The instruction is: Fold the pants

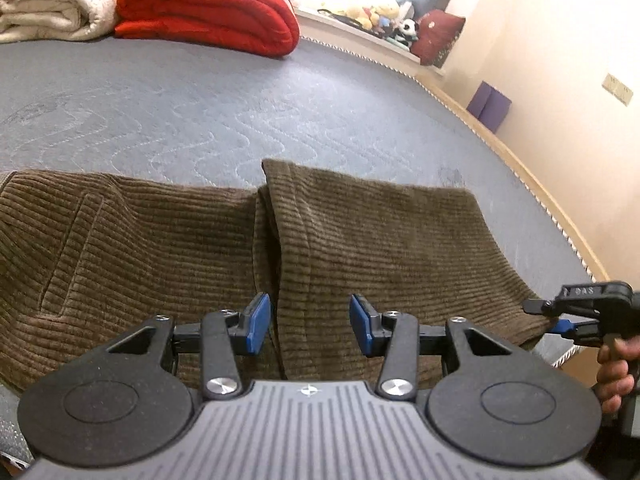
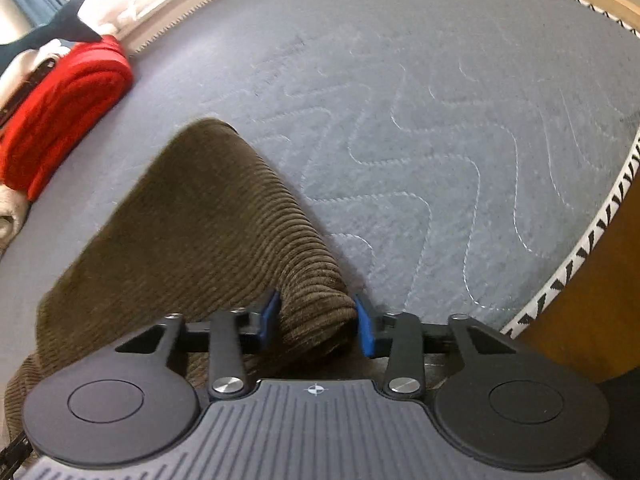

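Observation:
Brown corduroy pants [image 1: 400,240] lie flat across the near part of a grey quilted mattress [image 1: 200,112], with a lengthwise fold running down the middle. My left gripper [image 1: 310,322] hovers open over that fold, its blue pads [image 1: 258,322] apart and gripping nothing. At the right edge of the left wrist view, my right gripper [image 1: 540,316], held by a hand [image 1: 616,368], grips the pants' right corner. In the right wrist view the right gripper [image 2: 318,320] is shut on a bunched edge of the pants [image 2: 200,232], with fabric filling the gap between the pads.
A folded red blanket [image 1: 208,8] and a cream blanket [image 1: 52,4] sit at the far end of the mattress. Plush toys [image 1: 372,14] line a sill beyond. The wooden bed frame [image 2: 580,300] runs along the right edge, and a purple box [image 1: 489,105] stands by the wall.

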`<move>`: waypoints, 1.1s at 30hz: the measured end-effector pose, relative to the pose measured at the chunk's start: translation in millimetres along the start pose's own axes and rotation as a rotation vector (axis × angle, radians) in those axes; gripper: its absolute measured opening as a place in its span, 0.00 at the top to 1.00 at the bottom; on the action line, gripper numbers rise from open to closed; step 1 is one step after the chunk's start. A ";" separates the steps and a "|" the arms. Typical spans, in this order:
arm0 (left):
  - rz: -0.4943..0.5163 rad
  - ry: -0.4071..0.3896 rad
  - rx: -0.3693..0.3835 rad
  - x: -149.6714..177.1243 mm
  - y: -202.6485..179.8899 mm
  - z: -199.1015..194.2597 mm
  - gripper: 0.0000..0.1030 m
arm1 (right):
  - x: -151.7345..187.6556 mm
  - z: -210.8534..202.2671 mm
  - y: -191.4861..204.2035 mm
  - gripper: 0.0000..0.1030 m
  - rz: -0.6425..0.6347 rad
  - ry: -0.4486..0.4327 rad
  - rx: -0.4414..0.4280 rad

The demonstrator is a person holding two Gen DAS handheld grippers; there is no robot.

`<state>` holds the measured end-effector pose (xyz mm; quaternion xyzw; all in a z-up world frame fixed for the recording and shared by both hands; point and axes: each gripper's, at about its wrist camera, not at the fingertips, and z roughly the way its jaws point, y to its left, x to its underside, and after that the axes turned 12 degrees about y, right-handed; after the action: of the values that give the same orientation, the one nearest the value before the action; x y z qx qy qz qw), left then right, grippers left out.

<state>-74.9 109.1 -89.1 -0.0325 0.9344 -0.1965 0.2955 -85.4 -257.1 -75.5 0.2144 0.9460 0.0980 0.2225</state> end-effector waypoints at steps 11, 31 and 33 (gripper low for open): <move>-0.051 -0.056 0.298 -56.6 34.7 -63.6 0.16 | 123.2 -91.9 180.3 0.69 -0.949 -0.453 0.022; -0.107 0.092 0.275 -35.9 71.1 1.2 0.76 | 233.2 -55.3 231.7 0.62 -1.346 -0.341 -0.131; -0.082 0.071 0.262 -33.4 71.0 -4.7 0.78 | 227.7 -61.4 235.1 0.57 -1.301 -0.329 -0.180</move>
<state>-46.2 182.0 -95.0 -0.0249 0.9084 -0.3299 0.2557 -212.9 48.7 -41.6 -0.4058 0.8245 -0.0112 0.3943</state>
